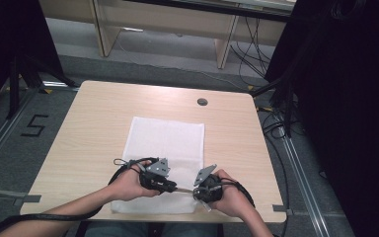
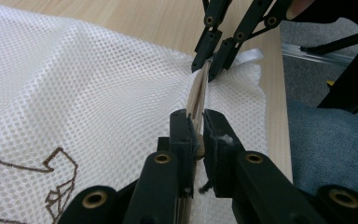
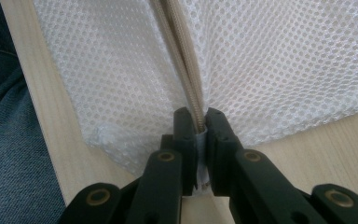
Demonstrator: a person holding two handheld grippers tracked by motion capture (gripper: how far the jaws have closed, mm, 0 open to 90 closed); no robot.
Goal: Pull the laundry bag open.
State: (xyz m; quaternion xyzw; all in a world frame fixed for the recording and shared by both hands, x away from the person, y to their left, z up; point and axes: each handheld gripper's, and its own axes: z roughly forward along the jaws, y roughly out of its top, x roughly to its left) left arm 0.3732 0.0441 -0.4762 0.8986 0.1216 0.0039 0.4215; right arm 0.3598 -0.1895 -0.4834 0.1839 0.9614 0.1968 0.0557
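In the high view, a flat white mesh laundry bag (image 1: pixel 165 158) lies on the light wooden table (image 1: pixel 94 123), reaching to the table's near edge; the left gripper (image 1: pixel 173 187) and the right gripper (image 1: pixel 196 191), each held in a hand, point toward each other just above the bag's near part, with a thin pale strip stretched between their tips. In the left gripper view, the left gripper (image 2: pixel 196 135) is clamped on the beige zipper band (image 2: pixel 200 95) of the bag (image 2: pixel 74 102), which is lifted into a ridge; farther along the same band the right gripper (image 2: pixel 208 60) pinches it near the bag's corner. Brown stitched lines mark the mesh at lower left. In the right gripper view, the right gripper (image 3: pixel 197 126) is clenched on the zipper band (image 3: pixel 179 51), with mesh falling away on both sides onto the table (image 3: pixel 51 116).
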